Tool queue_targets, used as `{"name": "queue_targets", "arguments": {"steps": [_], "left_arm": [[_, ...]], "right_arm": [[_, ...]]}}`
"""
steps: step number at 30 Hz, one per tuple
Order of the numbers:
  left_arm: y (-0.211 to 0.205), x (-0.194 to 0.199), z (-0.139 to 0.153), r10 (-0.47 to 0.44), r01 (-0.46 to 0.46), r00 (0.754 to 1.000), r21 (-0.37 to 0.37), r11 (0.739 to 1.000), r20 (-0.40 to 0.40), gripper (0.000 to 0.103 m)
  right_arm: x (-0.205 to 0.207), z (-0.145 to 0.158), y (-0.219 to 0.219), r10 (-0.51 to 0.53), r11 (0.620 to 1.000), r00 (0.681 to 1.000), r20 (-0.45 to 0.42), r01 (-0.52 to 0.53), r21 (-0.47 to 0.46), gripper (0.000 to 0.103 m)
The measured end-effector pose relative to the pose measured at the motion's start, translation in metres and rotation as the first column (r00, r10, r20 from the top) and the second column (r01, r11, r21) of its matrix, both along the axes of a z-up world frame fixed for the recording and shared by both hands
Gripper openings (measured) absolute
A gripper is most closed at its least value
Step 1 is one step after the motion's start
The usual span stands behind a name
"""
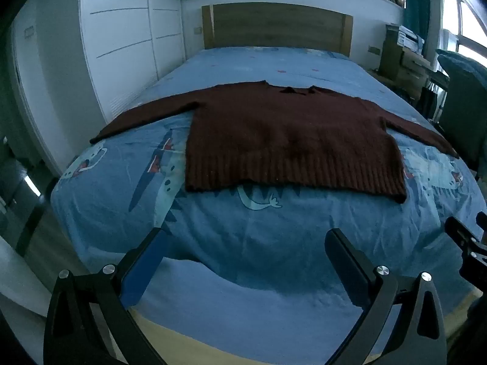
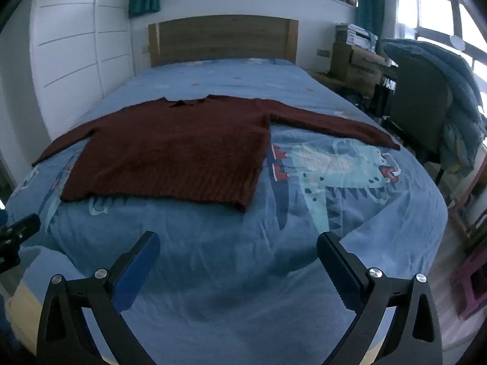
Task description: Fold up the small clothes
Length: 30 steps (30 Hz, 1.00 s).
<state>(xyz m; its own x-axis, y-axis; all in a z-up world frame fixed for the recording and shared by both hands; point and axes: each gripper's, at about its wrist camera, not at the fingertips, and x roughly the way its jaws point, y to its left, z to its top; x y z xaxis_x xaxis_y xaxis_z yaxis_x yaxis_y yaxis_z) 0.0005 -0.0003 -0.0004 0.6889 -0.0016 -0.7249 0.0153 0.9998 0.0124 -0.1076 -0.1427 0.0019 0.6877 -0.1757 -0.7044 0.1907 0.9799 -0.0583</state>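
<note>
A dark red knitted sweater [image 1: 286, 133] lies flat on the blue bed cover, both sleeves spread out sideways and the ribbed hem toward me. In the right wrist view the same sweater [image 2: 176, 152] sits left of centre. My left gripper [image 1: 246, 240] hovers open over the bed's near end, well short of the hem, with nothing between its fingers. My right gripper [image 2: 237, 243] is open too, with only the bare cover between its fingers, below the sweater's right hem corner. Each gripper shows at the edge of the other's view.
The bed [image 1: 243, 243] has a blue dinosaur-print cover and a wooden headboard [image 1: 274, 26]. White wardrobe doors [image 1: 121, 45] stand along the left. A chair draped with a blue jacket [image 2: 432, 97] and cluttered shelves stand to the right of the bed.
</note>
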Motion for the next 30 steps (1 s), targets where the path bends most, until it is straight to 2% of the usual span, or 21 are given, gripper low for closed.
{"name": "queue_targets", "arguments": {"steps": [9,12,20,30], "left_arm": [[0.005,-0.007,0.008,0.019,-0.017,0.998,-0.030,0.999,0.053,0.102],[-0.001,-0.007,0.005,0.012,-0.011,0.998,-0.015,1.000,0.063,0.102],[0.000,-0.004,0.003,0.000,0.002,0.999,-0.054,0.999,0.038,0.102],[-0.007,-0.008,0.003,-0.033,0.035,0.998,-0.042,0.999,0.050,0.102]], "right_arm": [[-0.002,0.002,0.001,0.006,1.000,1.000,0.011,-0.006,-0.003,0.103],[-0.002,0.002,0.003,0.009,1.000,1.000,0.013,-0.009,-0.008,0.103],[-0.003,0.004,0.001,0.009,1.000,1.000,0.019,-0.008,-0.007,0.103],[-0.005,0.004,0.001,0.024,1.000,0.999,0.032,-0.024,0.007,0.103]]}}
